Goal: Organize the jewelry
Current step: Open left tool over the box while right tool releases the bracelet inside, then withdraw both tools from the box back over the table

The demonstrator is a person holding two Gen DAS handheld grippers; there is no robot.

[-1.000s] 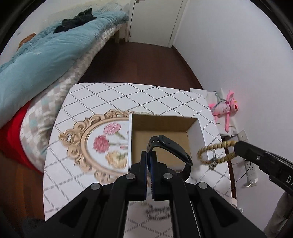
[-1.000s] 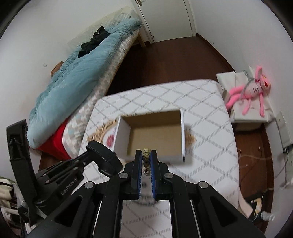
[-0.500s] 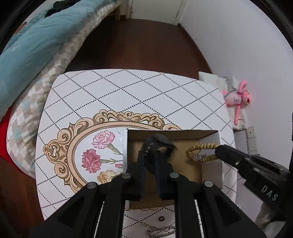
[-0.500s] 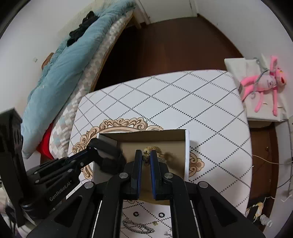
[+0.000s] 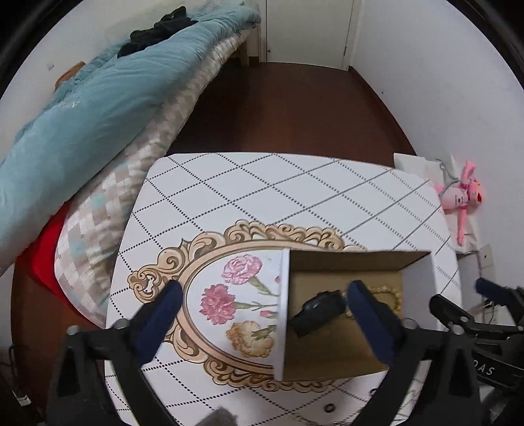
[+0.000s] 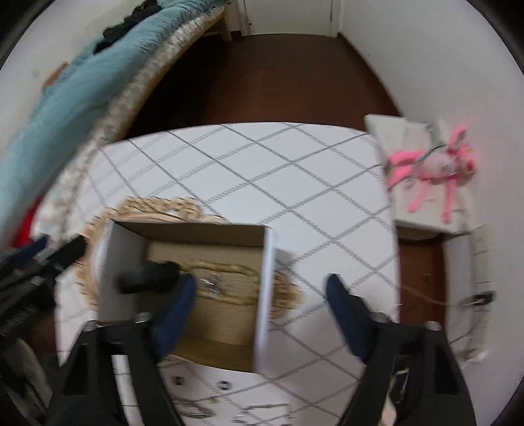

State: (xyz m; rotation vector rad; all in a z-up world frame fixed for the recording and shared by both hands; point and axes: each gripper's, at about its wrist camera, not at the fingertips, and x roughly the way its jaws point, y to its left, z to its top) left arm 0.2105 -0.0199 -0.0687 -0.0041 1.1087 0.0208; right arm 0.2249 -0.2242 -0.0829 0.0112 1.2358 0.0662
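Both grippers, left (image 5: 262, 304) and right (image 6: 262, 295), are just spreading wide (nothing between them) over the box (image 5: 417, 278), where a black band (image 5: 316, 313) and beaded bracelet (image 6: 226, 278) are lying.

White walls (image 5: 442, 82), dark brown wood floor (image 5: 294, 108). White door (image 5: 308, 29) at far end. Bed along left wall, teal duvet (image 5: 98, 98) over checked mattress cover (image 5: 108, 209), dark clothing (image 5: 157, 29) heaped on top. White table (image 5: 262, 193) with diamond grid, ornate floral medallion. Pink plush toy (image 5: 461, 196) against right wall.
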